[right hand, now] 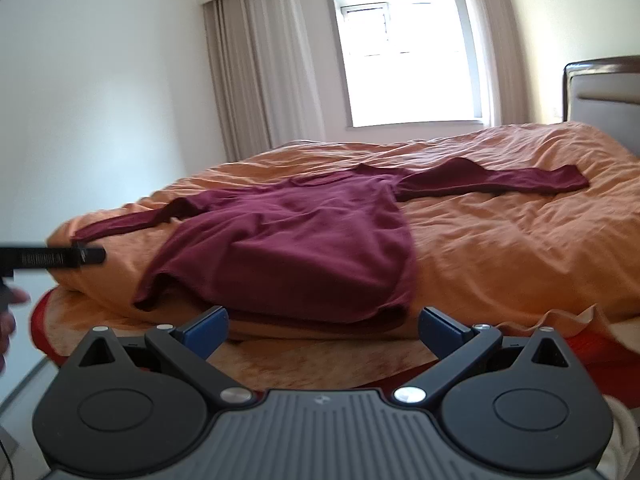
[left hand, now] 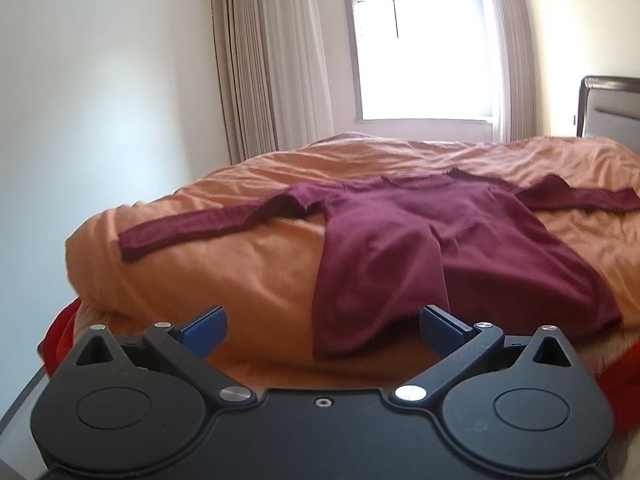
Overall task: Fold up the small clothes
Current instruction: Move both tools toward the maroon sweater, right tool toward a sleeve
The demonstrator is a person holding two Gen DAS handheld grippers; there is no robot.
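A maroon long-sleeved top [left hand: 420,240] lies spread flat across the middle of the left wrist view, on an orange duvet [left hand: 240,276] that covers the bed. Its sleeves stretch out toward the left and right edges of the frame, and its hem hangs over the near edge of the bed at lower centre. A lengthwise crease runs down the body.

At the bottom of that view the left gripper [left hand: 323,326] has its blue-padded fingers [left hand: 208,330] wide apart, holding nothing, just short of the hem.

In the right wrist view the right gripper [right hand: 323,326] is likewise spread and empty at the bottom, with the top's hem just beyond it. A bright window [right hand: 404,56] with pale curtains [right hand: 256,72] fills the upper centre, and a headboard [right hand: 600,88] stands at the right edge.
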